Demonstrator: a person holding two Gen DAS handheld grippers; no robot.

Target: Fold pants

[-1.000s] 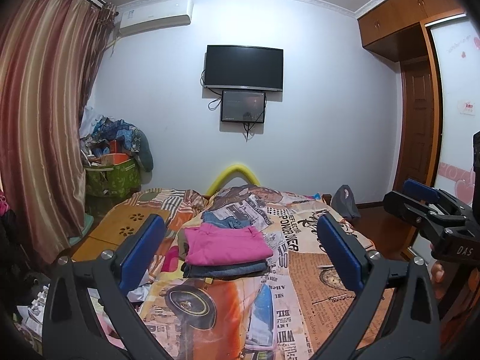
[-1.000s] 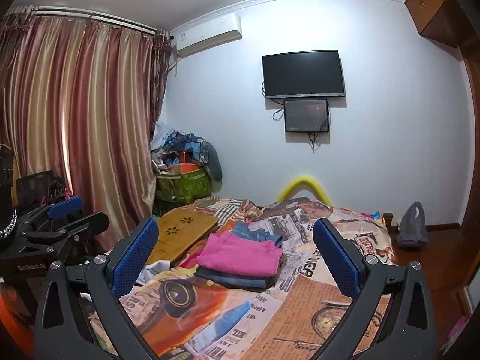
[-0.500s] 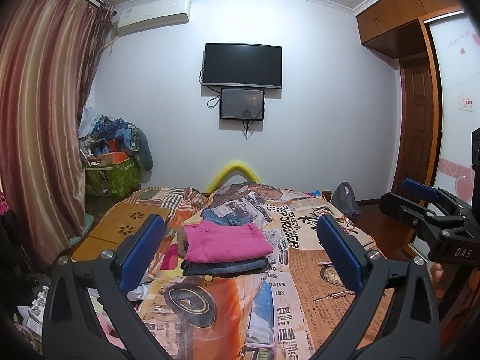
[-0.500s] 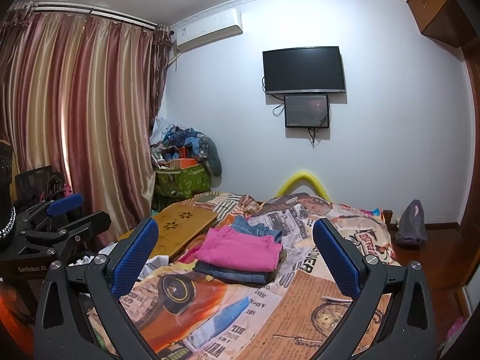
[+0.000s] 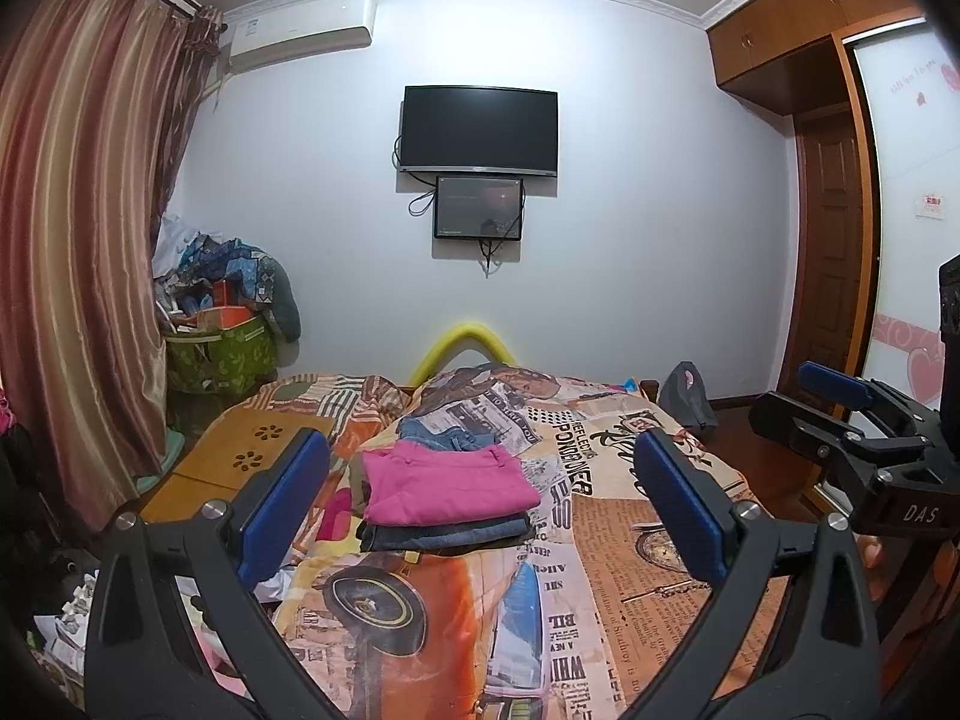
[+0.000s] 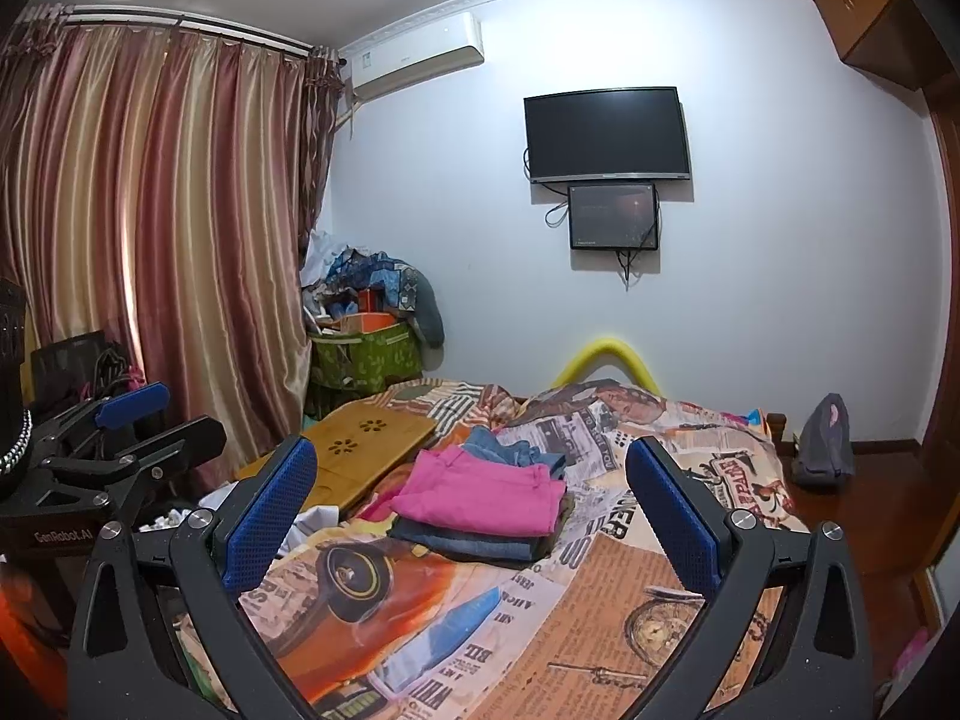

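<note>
A: Left gripper (image 5: 480,498), lower centre of its own view: jaws spread wide, blue pads far apart, nothing between them. It hangs above the bed (image 5: 654,546).

B: Right gripper (image 6: 471,501), same posture: fully open, empty, lower centre of frame.

A: The pants?

B: Pink pants (image 5: 447,483), folded, centre of the left view, topping a small stack of folded jeans (image 5: 447,534) on the printed bedspread. In the right view the pink pants (image 6: 483,495) sit just left of centre.

A: More denim lies crumpled just behind the stack.

B: Wooden lap desk (image 6: 360,441) at the bed's left edge. Television (image 5: 480,129) on the wall, upper centre.
</note>
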